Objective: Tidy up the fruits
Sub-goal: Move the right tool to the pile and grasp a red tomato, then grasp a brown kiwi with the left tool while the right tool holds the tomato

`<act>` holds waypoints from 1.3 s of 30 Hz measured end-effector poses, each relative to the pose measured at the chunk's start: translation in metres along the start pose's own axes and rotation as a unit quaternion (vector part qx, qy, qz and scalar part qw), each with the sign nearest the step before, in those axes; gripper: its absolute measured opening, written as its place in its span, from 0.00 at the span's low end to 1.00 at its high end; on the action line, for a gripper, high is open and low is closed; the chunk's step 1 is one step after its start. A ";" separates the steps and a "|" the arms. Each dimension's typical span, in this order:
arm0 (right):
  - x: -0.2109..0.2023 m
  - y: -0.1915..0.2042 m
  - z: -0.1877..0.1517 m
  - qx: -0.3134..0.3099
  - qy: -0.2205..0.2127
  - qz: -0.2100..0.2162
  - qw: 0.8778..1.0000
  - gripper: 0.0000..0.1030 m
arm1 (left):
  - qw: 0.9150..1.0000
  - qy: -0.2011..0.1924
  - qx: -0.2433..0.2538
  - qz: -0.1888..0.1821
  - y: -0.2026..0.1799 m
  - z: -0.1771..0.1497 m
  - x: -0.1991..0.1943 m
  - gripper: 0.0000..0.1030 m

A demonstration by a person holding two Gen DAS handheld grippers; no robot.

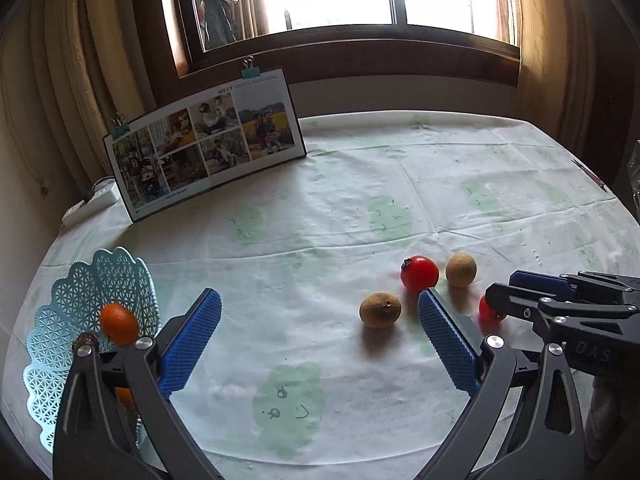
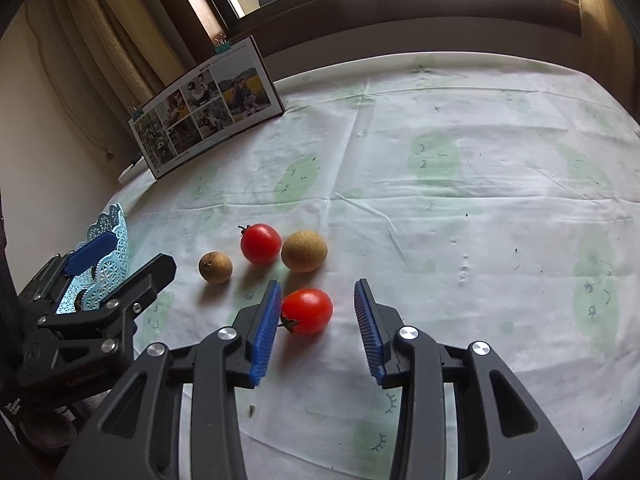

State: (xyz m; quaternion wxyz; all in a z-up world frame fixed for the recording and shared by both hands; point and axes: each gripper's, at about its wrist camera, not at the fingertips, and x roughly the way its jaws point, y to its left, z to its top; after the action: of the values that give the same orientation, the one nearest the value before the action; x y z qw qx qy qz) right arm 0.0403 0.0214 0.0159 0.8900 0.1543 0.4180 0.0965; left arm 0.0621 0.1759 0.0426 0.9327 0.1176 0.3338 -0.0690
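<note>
In the left wrist view the right tongs (image 1: 496,300) cover most of the near tomato (image 1: 487,312). The left tongs' arm hides part of the basket (image 1: 60,320), and a dark item (image 1: 85,340) there is too small to identify.

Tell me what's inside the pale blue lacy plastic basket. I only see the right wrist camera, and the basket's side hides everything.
Observer: A round orange fruit lies in the pale blue lacy plastic basket.
Operator: Are the left tongs holding anything?
Observer: No. The left tongs are wide open and empty, just right of the basket.
Operator: What's behind the picture board?
Observer: A white power strip lies at the table edge behind the clipped photo collage board.
</note>
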 end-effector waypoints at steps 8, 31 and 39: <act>0.010 0.010 -0.005 -0.019 0.014 -0.005 1.000 0.37 | 1.000 0.007 -0.006 -0.001 0.003 -0.001 0.009 0.97; -0.001 0.010 -0.001 -0.036 -0.009 -0.035 0.999 0.26 | 0.995 0.059 0.003 -0.076 -0.010 -0.004 0.044 0.54; -0.003 0.008 0.000 -0.033 -0.012 -0.032 0.999 0.26 | 0.989 0.069 -0.017 -0.128 -0.009 -0.009 0.047 0.28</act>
State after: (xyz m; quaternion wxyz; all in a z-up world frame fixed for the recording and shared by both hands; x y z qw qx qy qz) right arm 0.0381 0.0285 0.0209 0.9022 0.1129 0.4086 0.0800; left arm 0.0910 0.1675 0.0048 0.8929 0.0625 0.4105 -0.1738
